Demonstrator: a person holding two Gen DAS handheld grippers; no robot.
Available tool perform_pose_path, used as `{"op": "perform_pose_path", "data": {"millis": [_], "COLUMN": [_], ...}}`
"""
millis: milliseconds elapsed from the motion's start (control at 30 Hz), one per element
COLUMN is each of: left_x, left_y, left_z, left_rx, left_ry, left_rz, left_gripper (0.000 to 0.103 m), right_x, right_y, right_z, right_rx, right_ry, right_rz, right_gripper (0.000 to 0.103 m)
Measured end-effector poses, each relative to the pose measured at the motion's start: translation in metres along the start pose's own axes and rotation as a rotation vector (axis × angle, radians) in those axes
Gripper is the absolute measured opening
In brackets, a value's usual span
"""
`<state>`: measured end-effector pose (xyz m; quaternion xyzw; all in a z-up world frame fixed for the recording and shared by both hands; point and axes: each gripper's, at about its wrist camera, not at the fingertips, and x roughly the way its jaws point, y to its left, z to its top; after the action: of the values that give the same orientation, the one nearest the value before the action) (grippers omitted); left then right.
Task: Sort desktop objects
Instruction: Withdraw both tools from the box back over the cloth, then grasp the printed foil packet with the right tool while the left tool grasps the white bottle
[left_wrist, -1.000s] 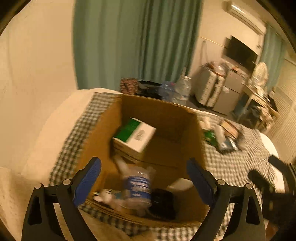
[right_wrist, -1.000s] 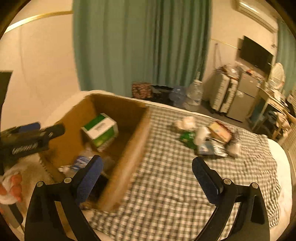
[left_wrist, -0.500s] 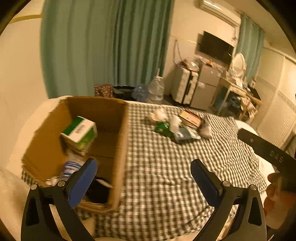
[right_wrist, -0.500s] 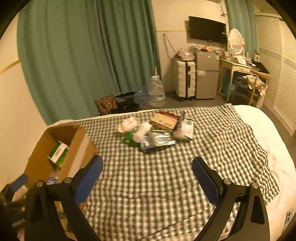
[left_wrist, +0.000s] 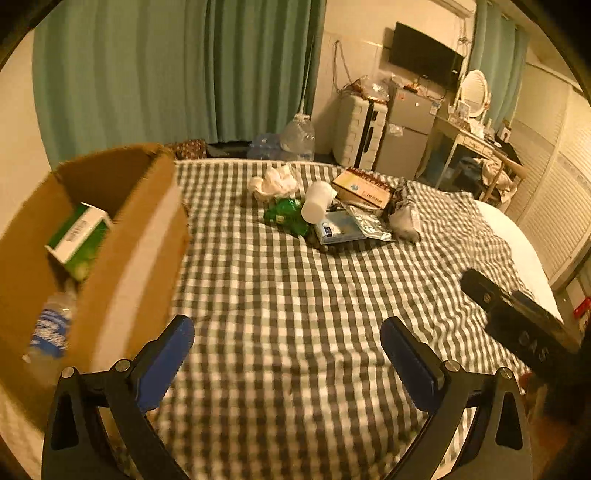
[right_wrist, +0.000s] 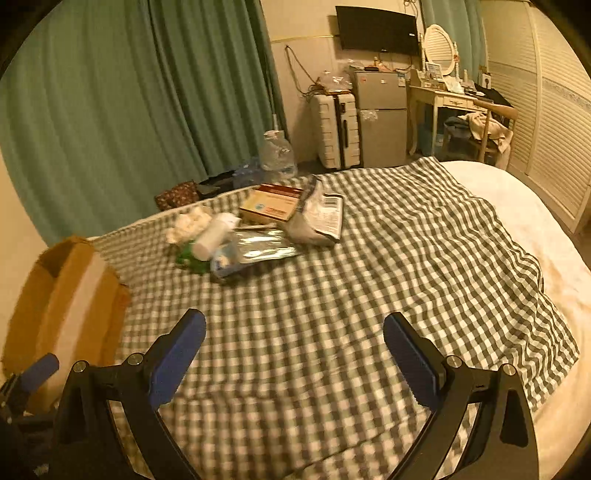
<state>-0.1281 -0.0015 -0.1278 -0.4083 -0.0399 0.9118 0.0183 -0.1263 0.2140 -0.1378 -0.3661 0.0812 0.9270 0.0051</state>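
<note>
The checkered blanket covers the bed; the cardboard box sits at its left edge, already holding a green-and-white carton and a water bottle. The unsorted pile lies toward the far edge: a tan box, a foil pouch, a white cup, a green wrapper. Left gripper and right gripper both hang released and empty, well short of the pile. Best to reach for an outlying piece like the cup, closing across its narrow body

Curtains, TV, perhaps a fridge.
</note>
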Motion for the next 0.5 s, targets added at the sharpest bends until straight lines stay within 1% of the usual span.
{"op": "perform_pose_path", "data": {"millis": [100, 167, 233, 300, 367, 433, 500], "left_x": [0.029, 0.052, 0.071, 0.088, 0.104, 0.121, 0.140], "left_y": [-0.006, -0.009, -0.009, -0.012, -0.017, -0.025, -0.031], "left_z": [0.011, 0.023, 0.034, 0.045, 0.060, 0.078, 0.093], "left_rx": [-0.011, -0.026, -0.043, -0.046, -0.003, 0.066, 0.125], "left_ry": [-0.002, 0.000, -0.001, -0.014, -0.066, -0.111, -0.108], "left_rz": [0.013, 0.013, 0.009, 0.009, 0.029, 0.052, 0.044], "left_gripper": [0.103, 0.103, 0.103, 0.103, 0.103, 0.103, 0.103], "right_x": [0.021, 0.041, 0.058, 0.074, 0.094, 0.112, 0.129], "right_y": [-0.011, -0.022, -0.028, -0.030, -0.025, -0.021, -0.020], "right_z": [0.002, 0.009, 0.015, 0.022, 0.033, 0.043, 0.056], "right_rx": [0.007, 0.045, 0.079, 0.081, 0.023, -0.020, -0.039], "right_ry": [0.001, 0.016, 0.023, 0.019, 0.005, -0.004, -0.014], "right_rz": [-0.007, -0.008, 0.015, 0.027, 0.016, 0.005, 0.006], "right_gripper": [0.097, 0.097, 0.097, 0.097, 0.097, 0.097, 0.097]}}
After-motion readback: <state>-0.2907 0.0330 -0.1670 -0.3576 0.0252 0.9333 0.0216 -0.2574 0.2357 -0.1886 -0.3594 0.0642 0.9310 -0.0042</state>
